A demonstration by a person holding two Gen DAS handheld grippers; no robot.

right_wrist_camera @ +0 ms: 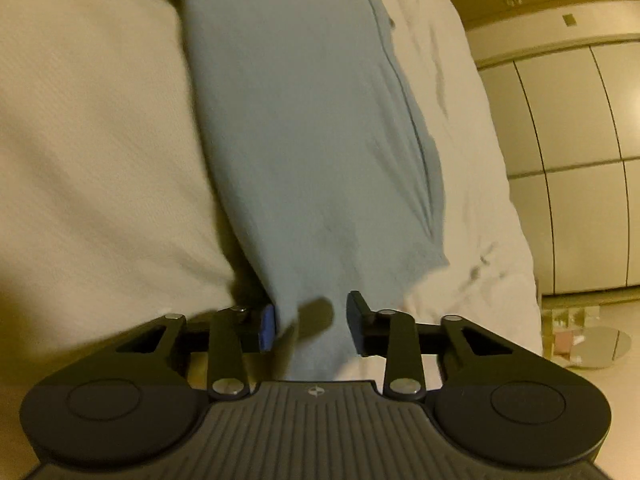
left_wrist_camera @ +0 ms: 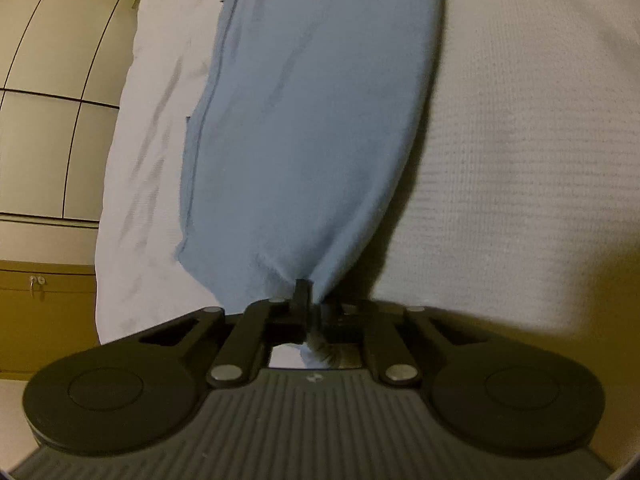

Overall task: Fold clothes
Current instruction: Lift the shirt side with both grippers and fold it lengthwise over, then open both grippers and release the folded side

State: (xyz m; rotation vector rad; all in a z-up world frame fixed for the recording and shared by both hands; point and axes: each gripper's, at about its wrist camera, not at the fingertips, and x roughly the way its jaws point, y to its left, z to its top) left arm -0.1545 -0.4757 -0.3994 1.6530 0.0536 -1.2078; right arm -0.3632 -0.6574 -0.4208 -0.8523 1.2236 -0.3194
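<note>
Item: light blue garment [left_wrist_camera: 304, 128], folded into a long strip, lying along the white bedspread [left_wrist_camera: 520, 160] near the bed's edge, where cream cabinet doors [left_wrist_camera: 52, 80] stand beyond.

My left gripper [left_wrist_camera: 310, 304]: jaws closed tight on the garment's near end (cloth bunched between them).

My right gripper [right_wrist_camera: 311, 322]: jaws parted, straddling the other end without pinching it.
</note>
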